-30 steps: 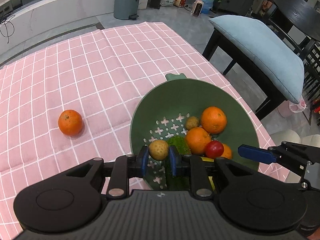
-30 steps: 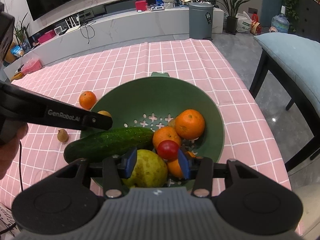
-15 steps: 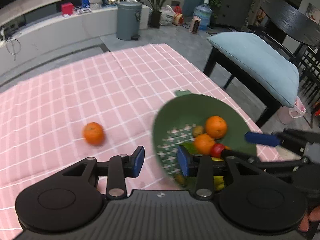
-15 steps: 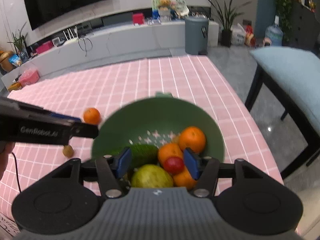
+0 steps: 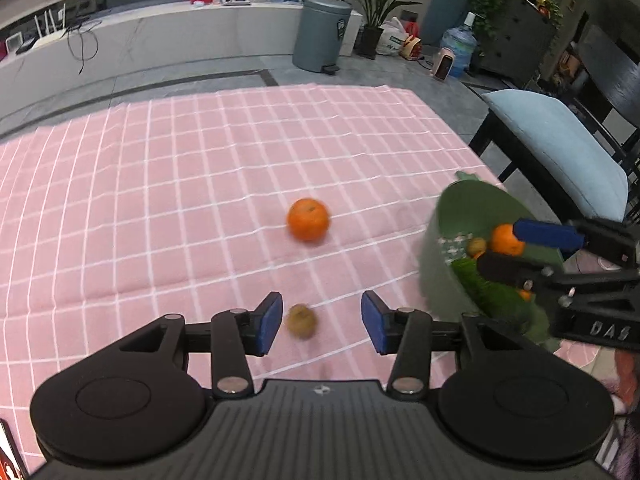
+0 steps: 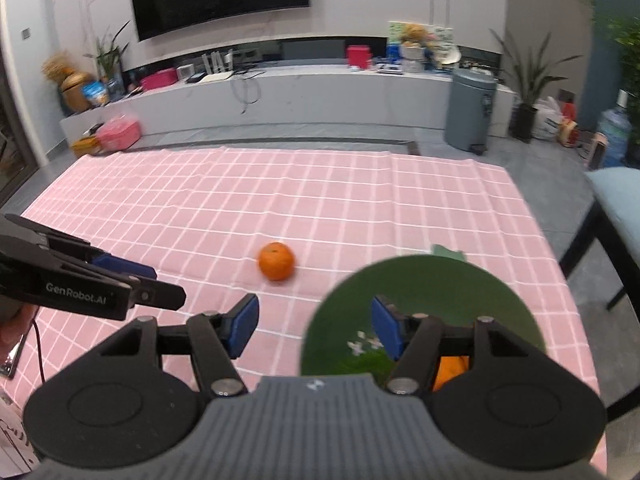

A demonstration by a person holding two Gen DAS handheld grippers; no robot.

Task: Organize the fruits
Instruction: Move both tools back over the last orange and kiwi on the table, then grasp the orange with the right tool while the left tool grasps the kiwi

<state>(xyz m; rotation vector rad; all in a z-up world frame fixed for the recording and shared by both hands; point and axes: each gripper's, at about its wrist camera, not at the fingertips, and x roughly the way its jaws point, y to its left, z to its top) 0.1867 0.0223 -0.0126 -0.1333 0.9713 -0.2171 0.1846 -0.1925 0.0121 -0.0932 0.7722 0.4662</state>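
A green colander holding oranges, a small brown fruit and a cucumber stands at the table's right side; it also shows in the right wrist view. A loose orange lies on the pink checked cloth, also in the right wrist view. A small brown fruit lies on the cloth between my left gripper's open fingers. My right gripper is open and empty, over the colander's left rim. It shows in the left wrist view above the colander.
A chair with a light blue cushion stands right of the table. A grey bin and a water bottle stand on the floor beyond the table's far edge.
My left gripper let go of the small brown fruit over the colander, opened and swung left over the cloth. My right gripper rose and pulled back from the fruit, opening wider.
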